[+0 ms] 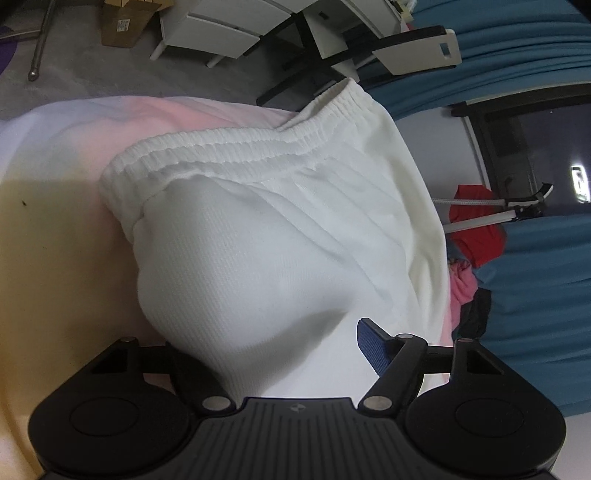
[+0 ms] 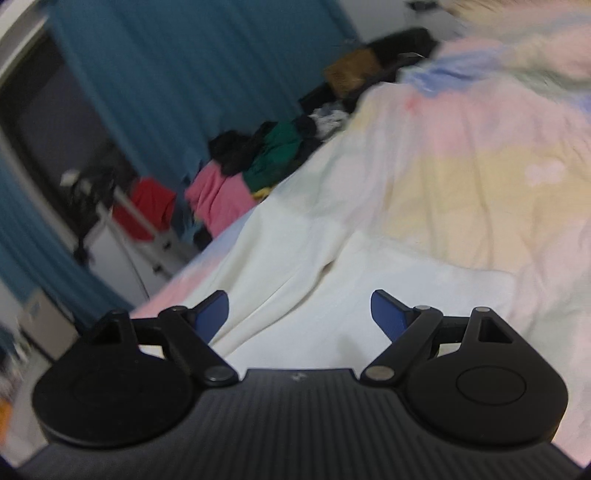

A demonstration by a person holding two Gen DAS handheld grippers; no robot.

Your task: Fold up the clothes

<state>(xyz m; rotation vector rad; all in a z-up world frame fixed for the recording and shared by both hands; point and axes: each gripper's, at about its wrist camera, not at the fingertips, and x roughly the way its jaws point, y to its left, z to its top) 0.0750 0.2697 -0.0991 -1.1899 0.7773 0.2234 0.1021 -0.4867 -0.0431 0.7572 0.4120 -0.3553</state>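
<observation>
White trousers with an elastic waistband lie on a pastel bedspread. In the left wrist view the cloth bulges up between the jaws of my left gripper; the right blue pad shows and the left one is hidden under the cloth. The jaws stand wide apart. In the right wrist view my right gripper is open just above the white trousers, with both blue pads visible and nothing between them.
A pile of clothes, pink, green and black, lies along the bed's edge by blue curtains. A red garment hangs on a rack. White furniture and a cardboard box stand on the floor beyond the bed.
</observation>
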